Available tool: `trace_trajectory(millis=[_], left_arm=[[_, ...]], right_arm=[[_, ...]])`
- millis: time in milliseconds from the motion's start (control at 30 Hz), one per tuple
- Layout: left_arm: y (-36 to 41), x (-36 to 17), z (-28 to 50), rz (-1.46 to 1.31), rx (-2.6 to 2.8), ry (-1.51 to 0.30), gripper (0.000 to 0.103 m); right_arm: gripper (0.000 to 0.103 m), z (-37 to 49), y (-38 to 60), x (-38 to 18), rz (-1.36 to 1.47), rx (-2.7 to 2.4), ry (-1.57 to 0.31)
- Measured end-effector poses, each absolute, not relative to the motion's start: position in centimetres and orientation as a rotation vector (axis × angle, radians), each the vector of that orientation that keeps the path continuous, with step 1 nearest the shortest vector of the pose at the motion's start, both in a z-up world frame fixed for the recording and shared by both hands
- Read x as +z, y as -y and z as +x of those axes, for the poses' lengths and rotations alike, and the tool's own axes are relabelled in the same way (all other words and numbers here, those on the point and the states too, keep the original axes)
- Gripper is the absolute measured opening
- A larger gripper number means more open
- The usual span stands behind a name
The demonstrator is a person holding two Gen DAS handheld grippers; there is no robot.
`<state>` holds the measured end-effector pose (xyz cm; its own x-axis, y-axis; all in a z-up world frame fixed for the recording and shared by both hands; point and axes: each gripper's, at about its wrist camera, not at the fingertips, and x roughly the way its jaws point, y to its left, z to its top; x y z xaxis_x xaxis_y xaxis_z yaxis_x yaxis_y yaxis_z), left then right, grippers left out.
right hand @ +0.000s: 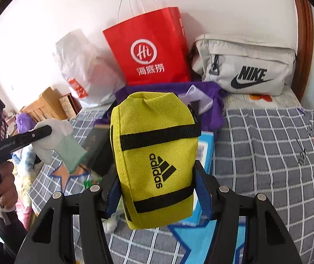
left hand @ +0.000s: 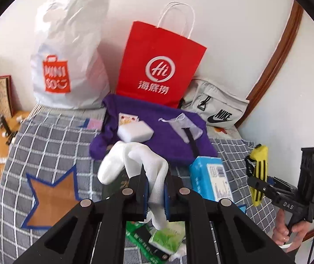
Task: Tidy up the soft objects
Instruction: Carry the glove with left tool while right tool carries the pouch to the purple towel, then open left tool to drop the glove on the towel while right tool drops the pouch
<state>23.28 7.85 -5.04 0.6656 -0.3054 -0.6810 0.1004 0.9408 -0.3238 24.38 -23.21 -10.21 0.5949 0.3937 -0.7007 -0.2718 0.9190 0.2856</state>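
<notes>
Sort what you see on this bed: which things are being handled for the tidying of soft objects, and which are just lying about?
In hand:
- white sock, clamped in the left gripper
- yellow pouch, clamped in the right gripper

Lying about:
- red paper bag
- white plastic bag
- grey Nike bag
- purple cloth
- white sponge
- blue tissue pack

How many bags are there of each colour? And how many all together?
Red: 1, the red paper bag
White: 1, the white plastic bag
Grey: 1, the grey Nike bag
Yellow: 1, the yellow Adidas pouch, clamped in the right gripper
Total: 4 bags
</notes>
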Motion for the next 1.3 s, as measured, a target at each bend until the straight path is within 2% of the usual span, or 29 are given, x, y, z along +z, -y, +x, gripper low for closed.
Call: trace_trajectory(millis=[533, 933, 1300], left_arm=[[-5.6, -4.6, 32.2, -0.266, -0.247, -0.826, 0.010], [-3.9, -6.8, 39.7, -0.328, -0.293, -0.860, 0.010], [-2.9, -10.2, 44.6, -0.341, -0.300, -0.859, 0.010]], right_arm=[[0.058, 34.7, 22.7, -11.6, 0.186, 0.379, -0.915], [0.059, 41.9, 20.0, -13.0, 0.161, 0.394, -0.965], [0.059, 45.8, 19.3, -17.8, 0.145, 0.386, -1.062]])
